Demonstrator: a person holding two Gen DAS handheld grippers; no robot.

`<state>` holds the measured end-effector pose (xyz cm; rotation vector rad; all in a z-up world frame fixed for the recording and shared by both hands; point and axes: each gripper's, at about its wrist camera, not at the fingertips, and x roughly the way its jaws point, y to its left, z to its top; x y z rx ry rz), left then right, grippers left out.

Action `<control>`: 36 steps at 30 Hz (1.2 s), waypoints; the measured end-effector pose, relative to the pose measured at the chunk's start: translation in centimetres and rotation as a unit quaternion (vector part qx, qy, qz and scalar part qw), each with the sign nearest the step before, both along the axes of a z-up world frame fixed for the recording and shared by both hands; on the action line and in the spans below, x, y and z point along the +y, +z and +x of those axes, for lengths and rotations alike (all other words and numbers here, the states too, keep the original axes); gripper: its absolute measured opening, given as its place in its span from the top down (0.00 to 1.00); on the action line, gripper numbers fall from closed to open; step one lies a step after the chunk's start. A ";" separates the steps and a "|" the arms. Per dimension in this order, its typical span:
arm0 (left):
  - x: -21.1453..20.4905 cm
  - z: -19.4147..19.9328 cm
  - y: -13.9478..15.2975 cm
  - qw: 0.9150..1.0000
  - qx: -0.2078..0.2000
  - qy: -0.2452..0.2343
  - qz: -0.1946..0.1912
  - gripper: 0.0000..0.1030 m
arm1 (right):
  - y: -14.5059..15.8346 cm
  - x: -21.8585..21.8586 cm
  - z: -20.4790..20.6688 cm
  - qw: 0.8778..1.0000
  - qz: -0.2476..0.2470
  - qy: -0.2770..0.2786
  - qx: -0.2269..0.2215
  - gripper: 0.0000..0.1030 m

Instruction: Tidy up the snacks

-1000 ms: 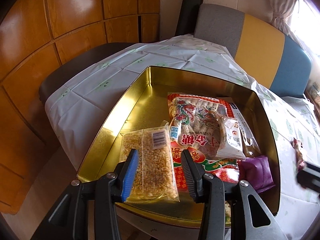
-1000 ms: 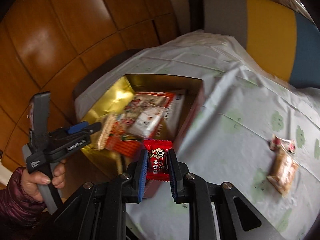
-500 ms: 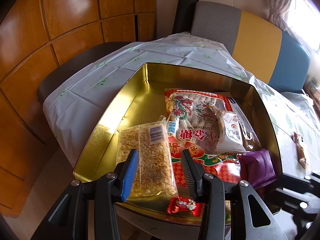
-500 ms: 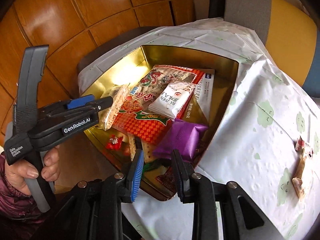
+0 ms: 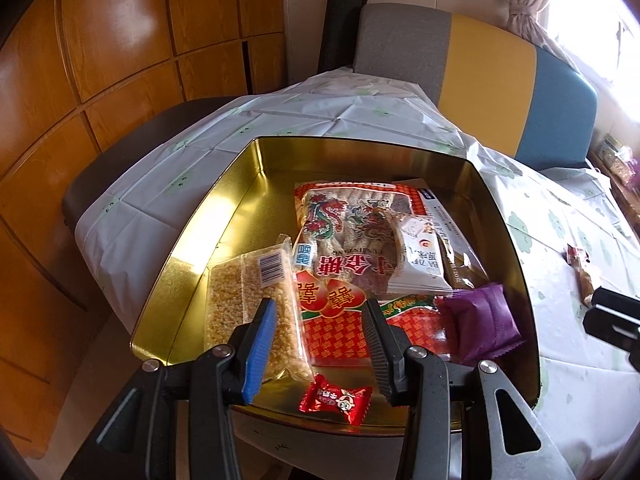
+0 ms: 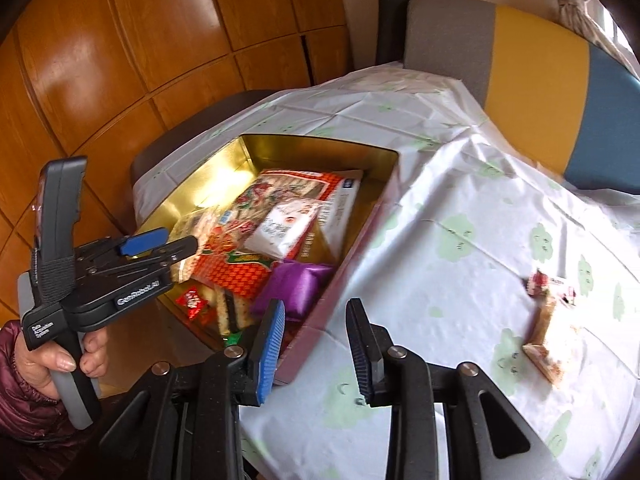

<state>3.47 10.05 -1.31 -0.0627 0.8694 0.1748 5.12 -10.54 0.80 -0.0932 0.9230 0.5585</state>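
Note:
A gold tin (image 5: 244, 168) on the table holds several snacks: a yellow puffed-rice bag (image 5: 244, 304), a large red bag (image 5: 344, 248), a white pack (image 5: 420, 264), a purple pack (image 5: 484, 324) and a small red candy (image 5: 336, 398) at its near edge. My left gripper (image 5: 320, 352) is open and empty above the tin's near edge. My right gripper (image 6: 316, 352) is open and empty over the table just right of the tin (image 6: 352, 248). The red candy (image 6: 194, 300) lies in the tin. Two small snacks (image 6: 546, 332) lie on the tablecloth to the right.
A white tablecloth (image 6: 440, 208) with green prints covers the table. A grey, yellow and blue chair back (image 5: 480, 68) stands behind it. Wooden wall panels (image 5: 120, 40) are on the left. The left gripper's body and the hand holding it (image 6: 80, 280) show at the right wrist view's left.
The right gripper opened, dropped the red candy into the tin's near edge, and pulled back to the right over the tablecloth. The left gripper stayed open over the tin.

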 end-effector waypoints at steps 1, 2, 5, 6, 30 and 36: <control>-0.2 0.0 0.1 1.000 0.000 -0.003 0.001 0.56 | 0.0 -0.5 0.1 1.000 -0.003 -0.007 -0.001 0.69; -0.3 0.0 0.1 1.000 0.000 -0.005 0.002 0.56 | 0.0 -1.2 0.2 1.000 -0.006 -0.014 -0.001 0.69; -0.8 -0.1 0.3 1.000 0.000 -0.012 0.003 0.56 | 0.0 -3.0 0.6 0.999 -0.014 -0.037 0.001 0.69; -0.9 -0.2 0.3 1.000 0.000 -0.015 0.004 0.56 | 0.0 -3.6 0.7 0.999 -0.019 -0.045 0.002 0.69; -7.3 0.3 2.4 0.995 -0.005 -0.093 0.030 0.51 | -3.5 -24.9 4.8 0.940 -0.106 -0.319 0.063 0.64; -10.4 1.1 2.4 0.990 0.001 -0.136 0.033 0.51 | -3.5 -25.9 4.6 0.931 -0.095 -0.342 0.081 0.64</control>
